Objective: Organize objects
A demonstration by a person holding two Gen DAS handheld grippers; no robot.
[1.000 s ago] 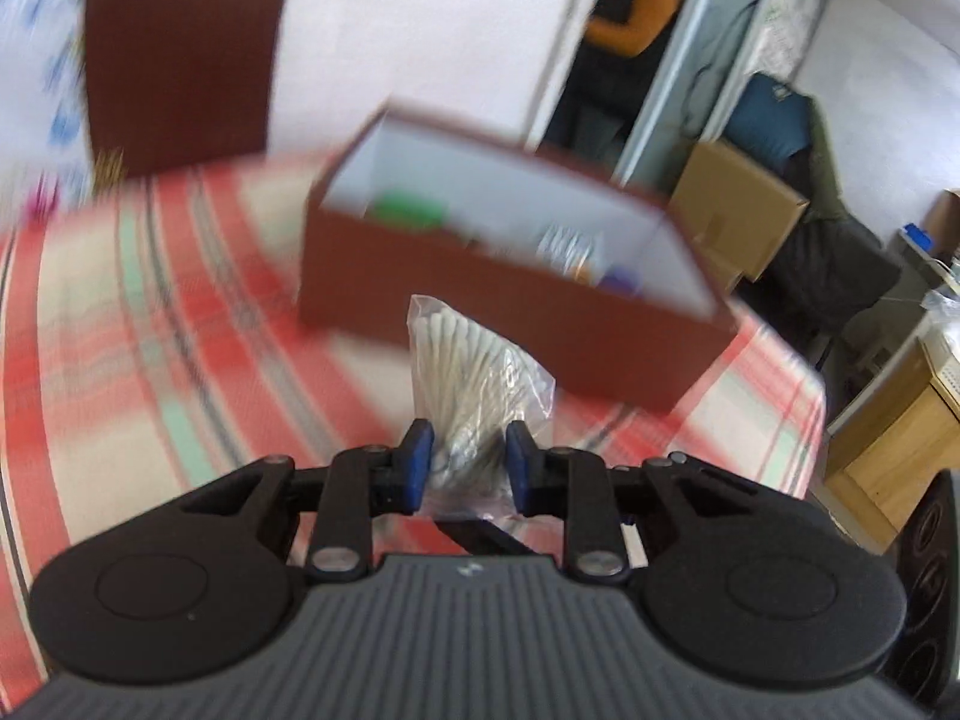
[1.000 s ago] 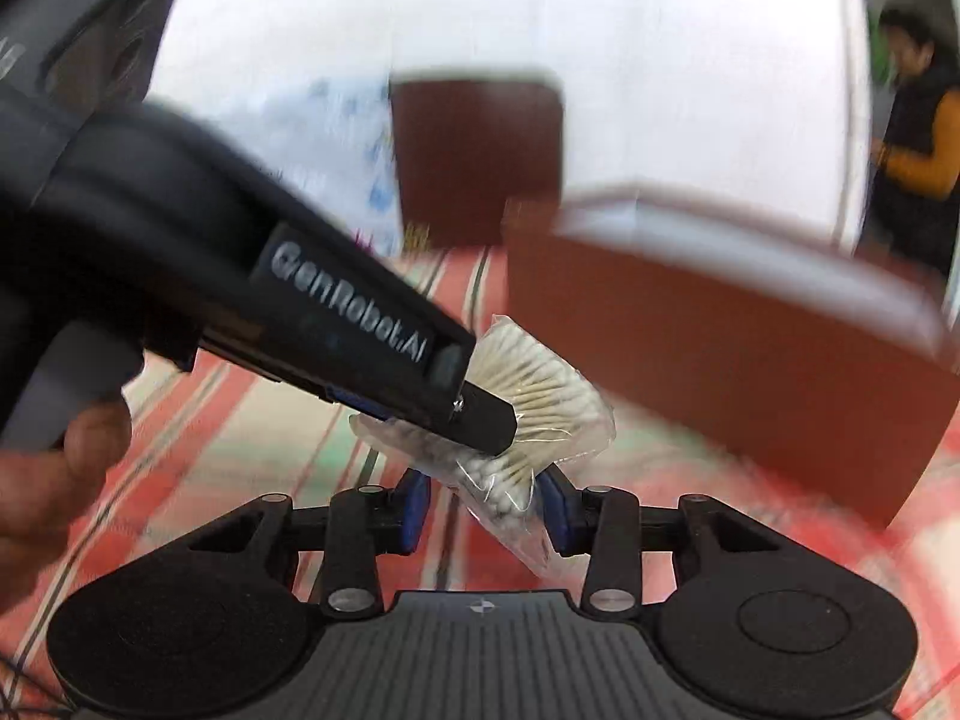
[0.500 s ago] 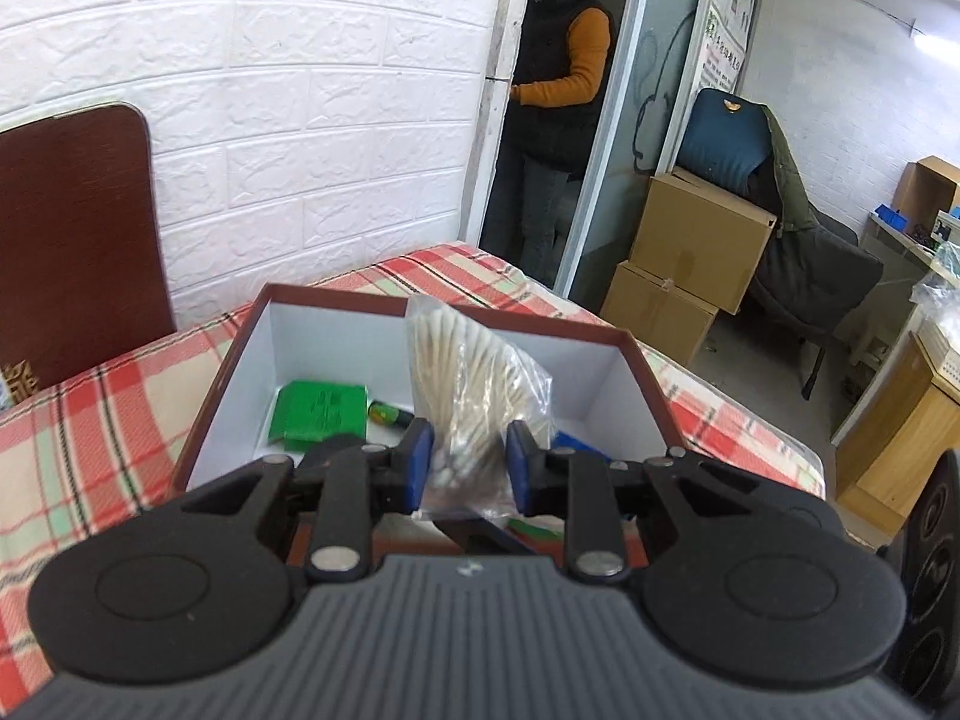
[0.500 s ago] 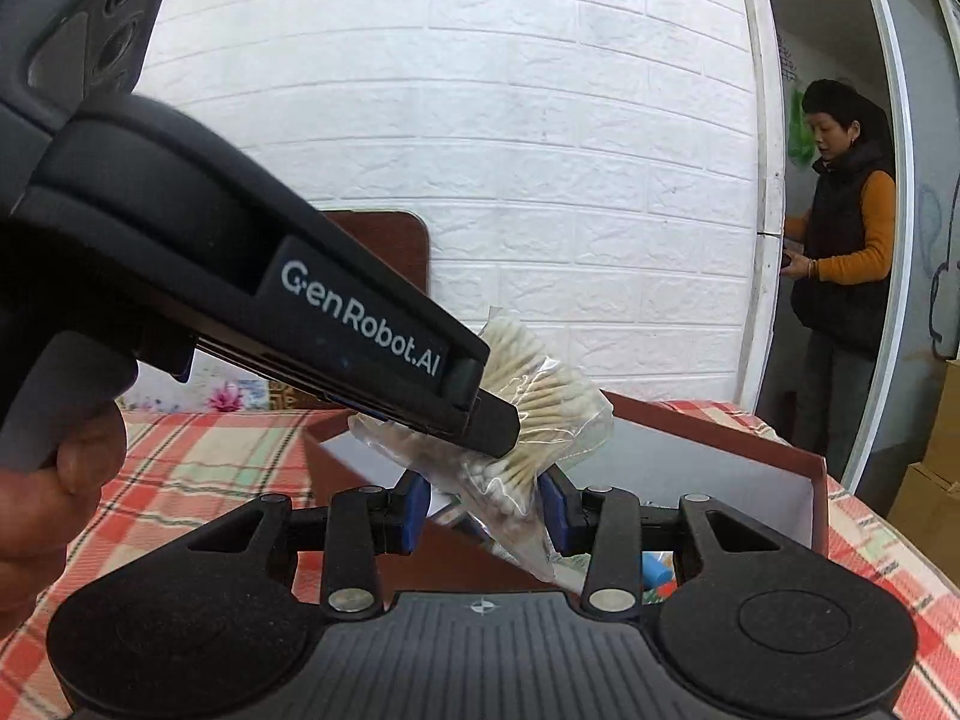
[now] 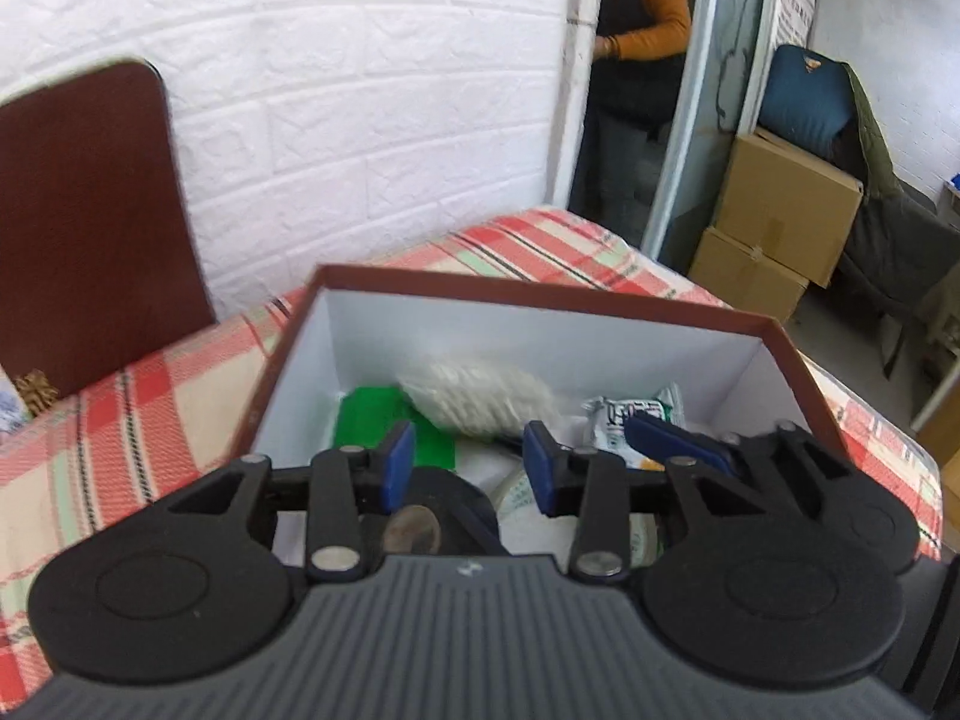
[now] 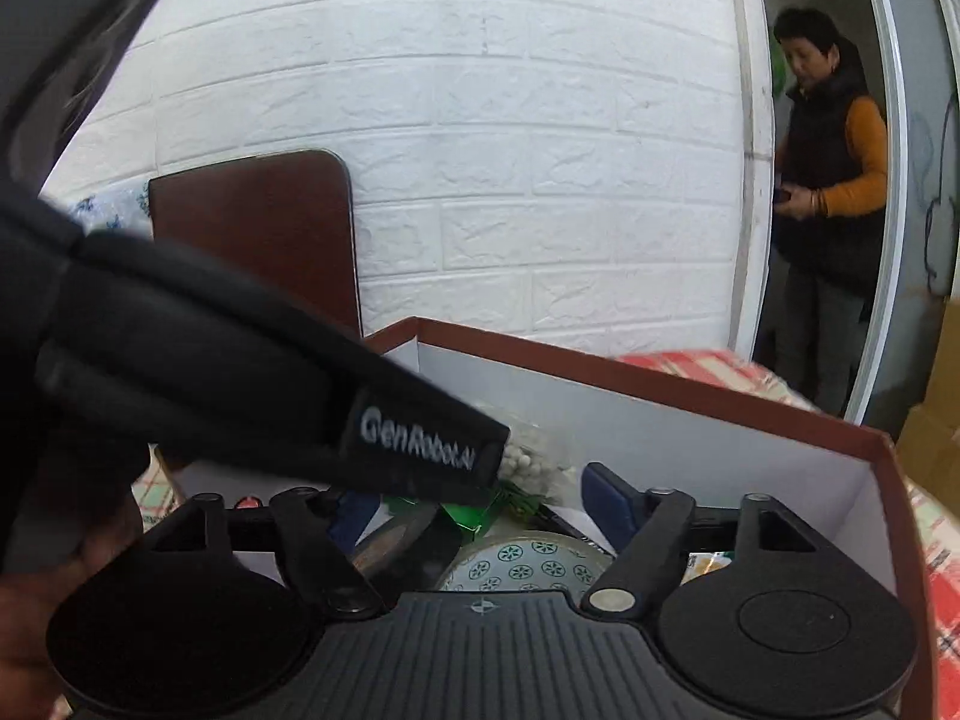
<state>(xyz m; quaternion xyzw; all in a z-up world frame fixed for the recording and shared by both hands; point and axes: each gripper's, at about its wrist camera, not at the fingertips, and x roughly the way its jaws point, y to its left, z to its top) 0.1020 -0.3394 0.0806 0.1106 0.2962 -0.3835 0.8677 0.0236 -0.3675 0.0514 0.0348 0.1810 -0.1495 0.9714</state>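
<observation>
A clear bag of cotton swabs [image 5: 480, 399] lies inside the brown box with white inner walls [image 5: 540, 336], on top of a green packet [image 5: 372, 423]. My left gripper [image 5: 468, 465] is open and empty just above the box's near side. My right gripper [image 6: 480, 507] is open and empty over the same box [image 6: 690, 420]; the left gripper's body [image 6: 300, 402] crosses in front of it and hides its left finger. The swab bag [image 6: 534, 450] shows blurred just beyond that body.
The box also holds a dark tape roll [image 5: 432, 510], a patterned white roll [image 6: 528, 558], a blue object [image 5: 672, 438] and a white packet [image 5: 624, 414]. It stands on a red plaid tablecloth [image 5: 120, 408]. A brown chair back [image 5: 90, 222] stands against the white brick wall. A person [image 6: 834, 180] stands in the doorway.
Both grippers opened and let go of the swab bag, which dropped into the box. Both grippers also moved closer over the box.
</observation>
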